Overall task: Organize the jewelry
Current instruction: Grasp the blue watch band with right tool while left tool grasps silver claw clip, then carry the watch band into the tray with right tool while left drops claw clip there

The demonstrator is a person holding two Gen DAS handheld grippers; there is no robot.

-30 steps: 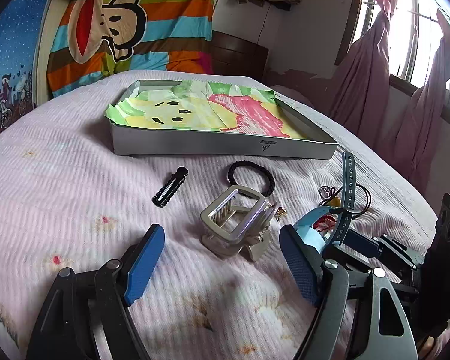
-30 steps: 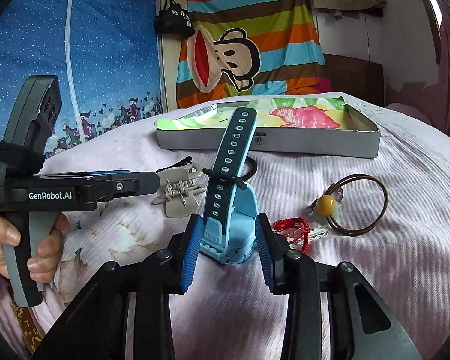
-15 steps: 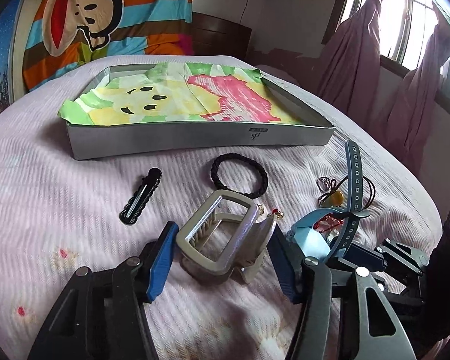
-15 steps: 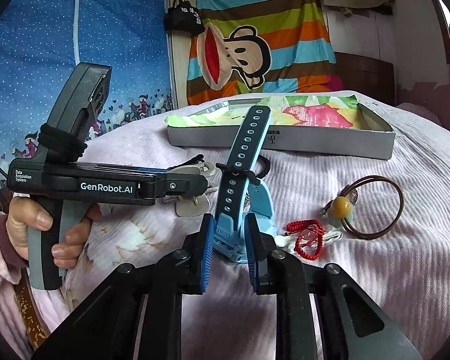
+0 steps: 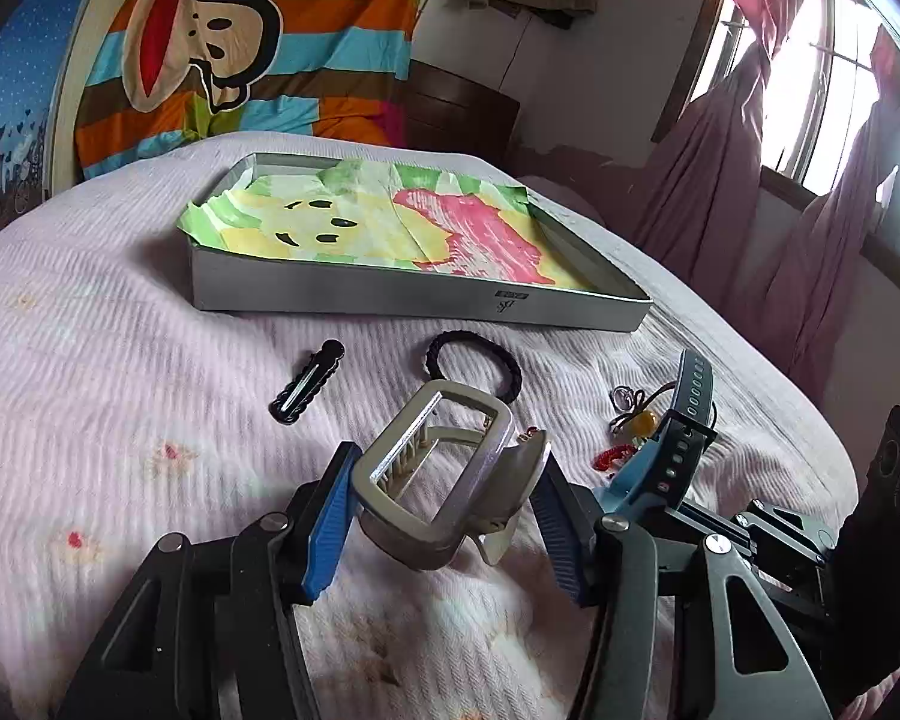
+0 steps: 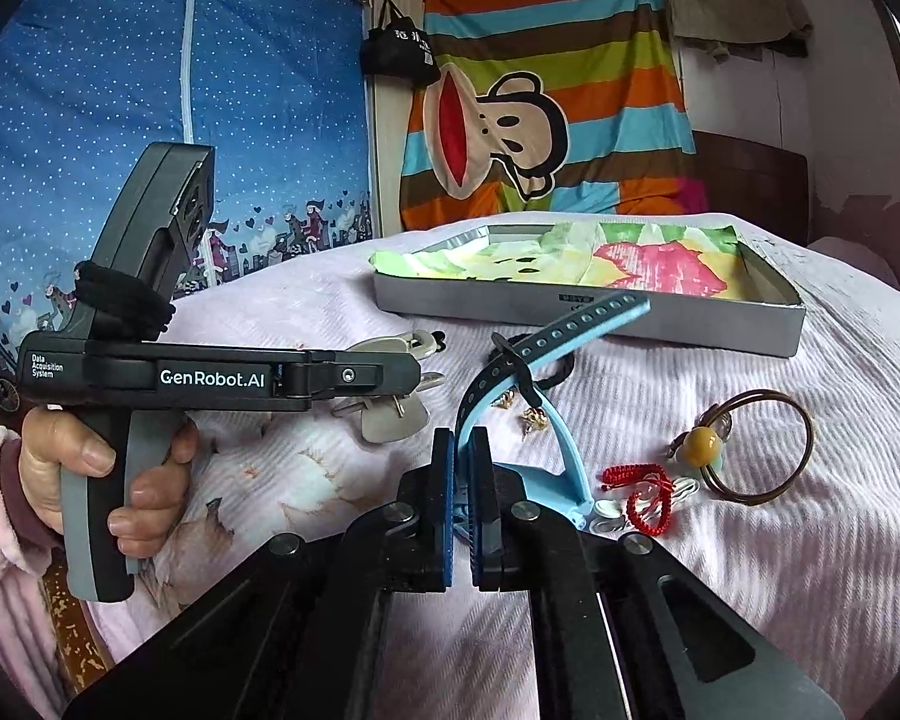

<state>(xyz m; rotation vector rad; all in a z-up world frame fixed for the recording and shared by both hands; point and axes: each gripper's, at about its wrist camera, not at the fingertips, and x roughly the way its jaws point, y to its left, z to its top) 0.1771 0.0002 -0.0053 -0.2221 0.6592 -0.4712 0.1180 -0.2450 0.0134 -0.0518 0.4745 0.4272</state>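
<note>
My left gripper [image 5: 444, 525] is shut on a large grey hair claw clip [image 5: 444, 480] and holds it just above the pink bedspread. My right gripper [image 6: 462, 504] is shut on a blue watch [image 6: 546, 360] by its body; the strap sticks up and forward. The watch also shows in the left wrist view [image 5: 672, 444]. A shallow grey box [image 5: 414, 294] lined with colourful paper lies further back on the bed. It also shows in the right wrist view [image 6: 588, 318].
On the bed lie a black hair clip [image 5: 309, 381], a black hair tie [image 5: 474, 360], a brown bead bracelet [image 6: 750, 450], a red cord charm [image 6: 645, 495] and small earrings [image 6: 531, 414]. A striped monkey blanket [image 6: 540, 102] hangs behind.
My left gripper moved forward and closed on the claw clip, then raised it slightly. My right gripper closed fully on the watch, whose strap tilted over.
</note>
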